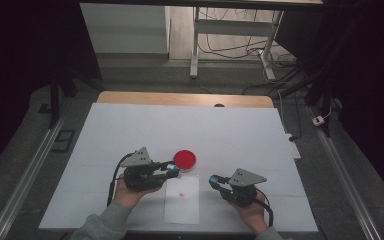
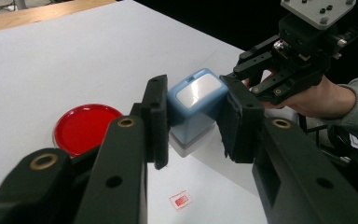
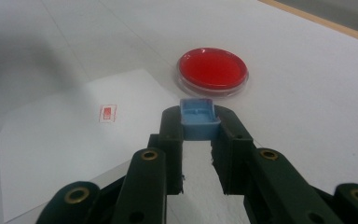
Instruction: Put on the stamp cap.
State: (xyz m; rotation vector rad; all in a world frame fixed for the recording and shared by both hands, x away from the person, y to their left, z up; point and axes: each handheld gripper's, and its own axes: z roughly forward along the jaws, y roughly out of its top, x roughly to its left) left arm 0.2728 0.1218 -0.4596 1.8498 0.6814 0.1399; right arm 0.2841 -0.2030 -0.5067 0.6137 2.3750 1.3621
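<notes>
My left gripper (image 2: 193, 125) is shut on a light-blue stamp (image 2: 198, 93) with a white face, held just above the table. In the high view the left gripper (image 1: 169, 173) holds the stamp (image 1: 174, 171) at the top edge of a white paper sheet (image 1: 182, 205). My right gripper (image 3: 198, 128) is shut on a small blue cap (image 3: 197, 116); from above the right gripper (image 1: 218, 182) holds the cap (image 1: 213, 179) right of the sheet. A round red ink pad (image 1: 185, 159) lies just beyond the paper. A red stamp mark (image 3: 107, 113) is printed on the sheet.
The white tabletop (image 1: 130, 130) stretches far behind and to both sides of the grippers, with a wooden edge (image 1: 180, 98) at the back. The ink pad (image 2: 86, 128) lies left of the stamp in the left gripper view, and the right gripper (image 2: 244, 70) shows beyond it.
</notes>
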